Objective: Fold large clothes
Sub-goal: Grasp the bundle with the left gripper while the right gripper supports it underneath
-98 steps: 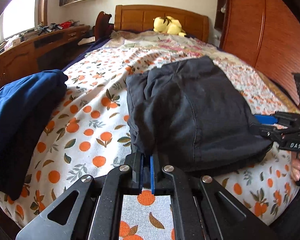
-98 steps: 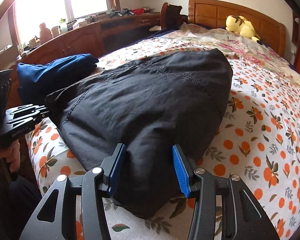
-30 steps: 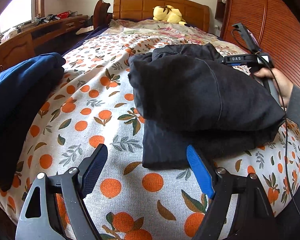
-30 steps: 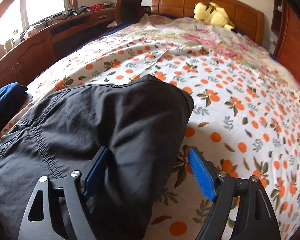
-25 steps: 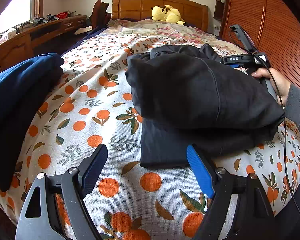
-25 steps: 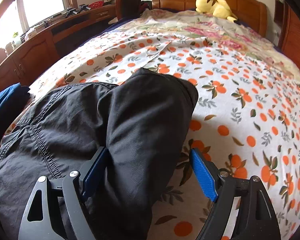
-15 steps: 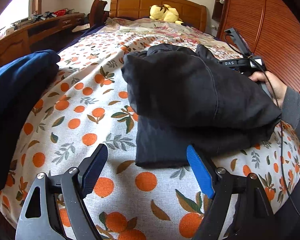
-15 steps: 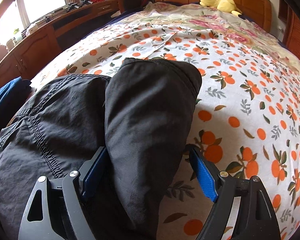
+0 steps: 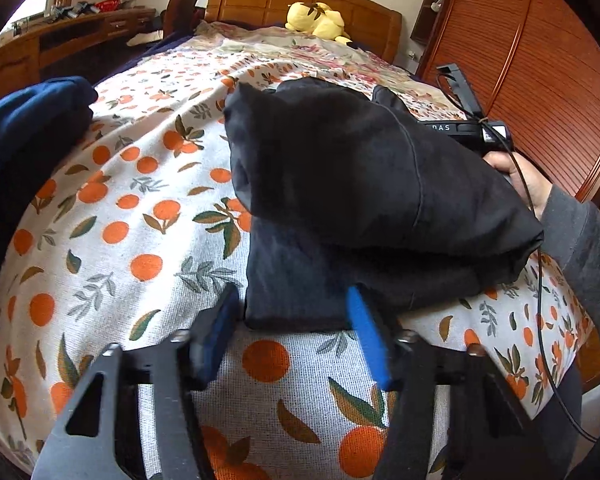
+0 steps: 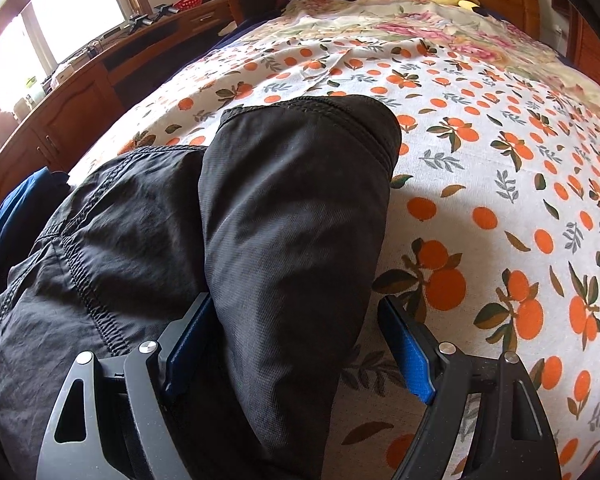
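Black garment (image 9: 360, 184) folded on bed (image 9: 140, 216), near corner dead ahead between my left hand-held gripper (image 9: 296, 332) pads, just closing, apparently not yet pinching. Right hand-held gripper (image 10: 300, 344) wide, straddling fold.

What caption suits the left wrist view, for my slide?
Left gripper closing at the folded black garment's near edge on the orange-print bedspread.

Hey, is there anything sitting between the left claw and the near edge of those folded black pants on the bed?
Nothing visible. The left claw sits right at the near corner of the black pants, its jaws just closing around that edge, with only the orange-print bedspread beneath. The navy garment lies off to the left.
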